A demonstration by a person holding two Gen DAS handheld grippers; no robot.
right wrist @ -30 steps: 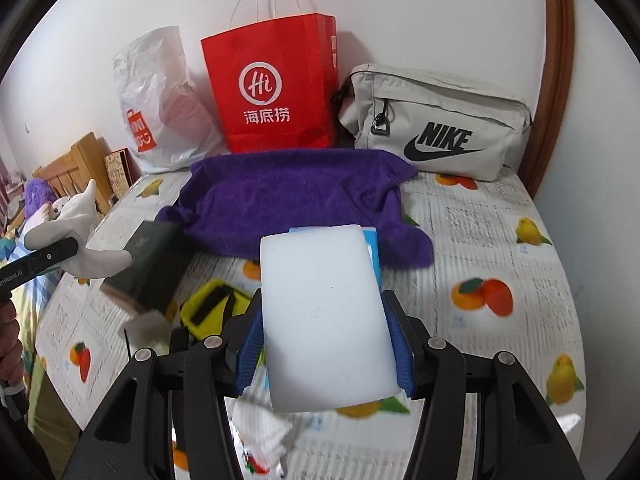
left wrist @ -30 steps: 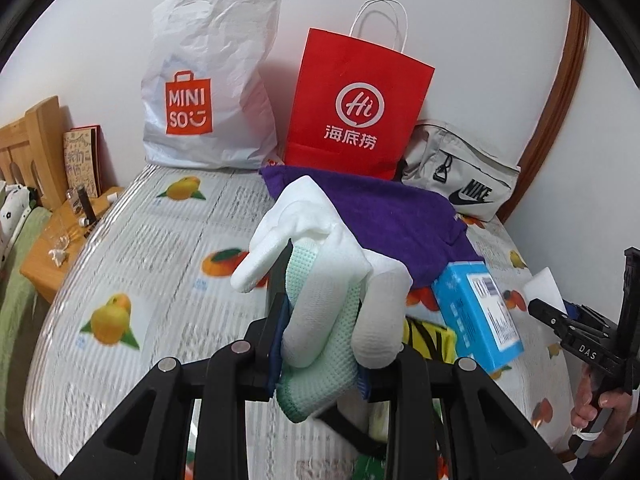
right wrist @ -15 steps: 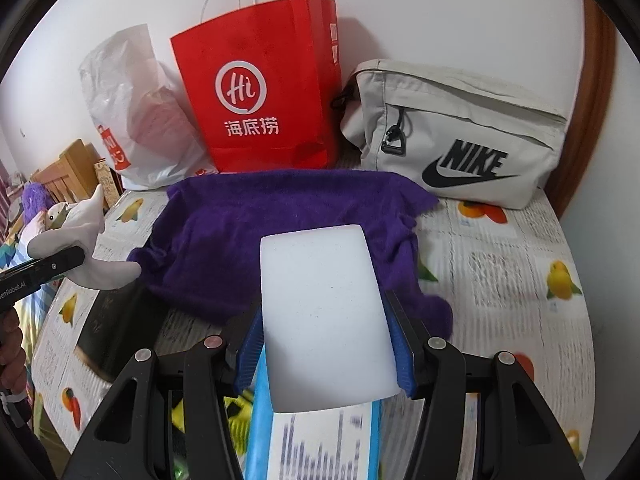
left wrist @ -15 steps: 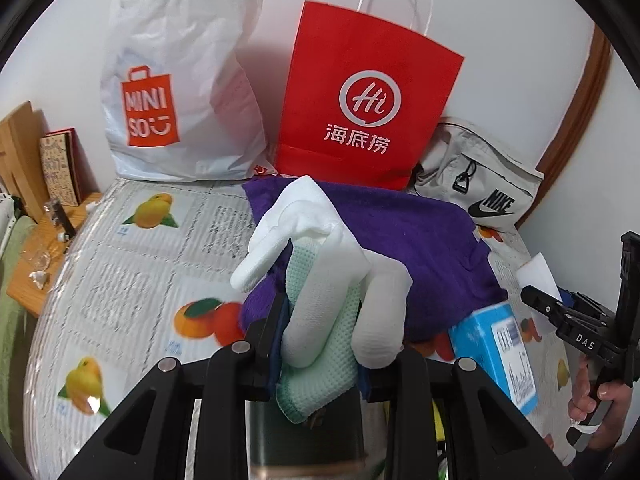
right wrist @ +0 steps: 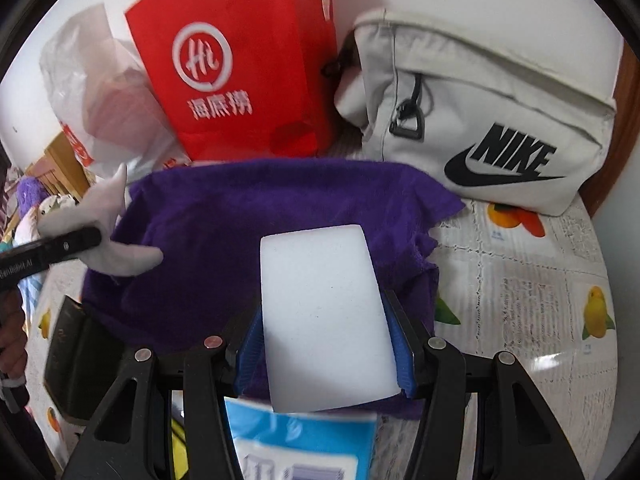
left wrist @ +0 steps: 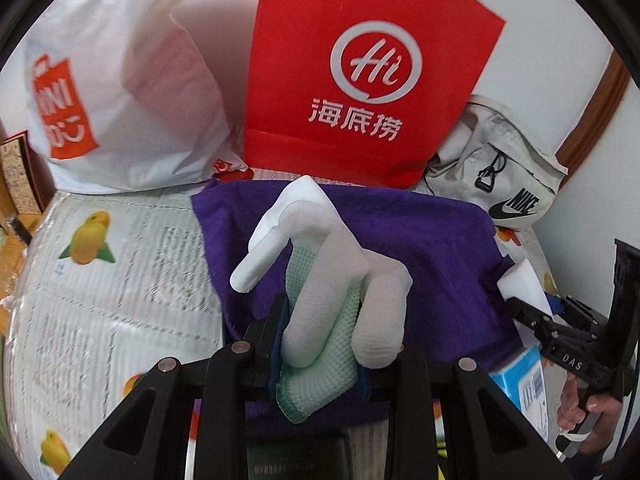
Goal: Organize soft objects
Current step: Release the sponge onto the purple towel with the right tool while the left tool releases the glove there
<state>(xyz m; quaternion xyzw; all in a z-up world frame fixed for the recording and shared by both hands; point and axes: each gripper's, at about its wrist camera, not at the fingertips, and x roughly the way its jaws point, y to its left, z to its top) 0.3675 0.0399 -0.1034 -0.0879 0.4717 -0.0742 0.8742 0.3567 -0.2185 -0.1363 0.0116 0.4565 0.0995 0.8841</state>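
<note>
While both grippers hang above the purple towel (left wrist: pixel 420 248), each grasps one soft item.

Item 1, left gripper (left wrist: pixel 320 344): lower centre of the left wrist view, jaws clamped on a white glove (left wrist: pixel 320 264) bundled with a pale green mesh cloth (left wrist: pixel 332 356). The glove's fingers droop to either side of the jaws; the green cloth's hem hangs below them.

Item 2, right gripper (right wrist: pixel 324 340): lower centre of the right wrist view, blue pads pressed on both long sides of a white sponge block (right wrist: pixel 320 312), which stands up out of the jaws. In the left wrist view the same gripper shows at the right edge, with a hand (left wrist: pixel 580 404) on its handle.

Item 3, purple towel: spread over the middle of the table (right wrist: pixel 520 280), on a fruit-print cover.

Item 4, red paper bag (left wrist: pixel 368 72): upright against the wall, top centre, its base touching the towel's far edge.

Item 5, white plastic bag (left wrist: pixel 116 92): upper left, just beside the red bag.

Item 6, grey pouch (right wrist: pixel 480 120): upper right of the right wrist view, beside the red bag.

Item 7, blue box (right wrist: pixel 304 444): bottom centre, under the sponge, partly on the towel's near edge.

Item 8, dark box (right wrist: pixel 80 364): lower left, beside the towel.
</note>
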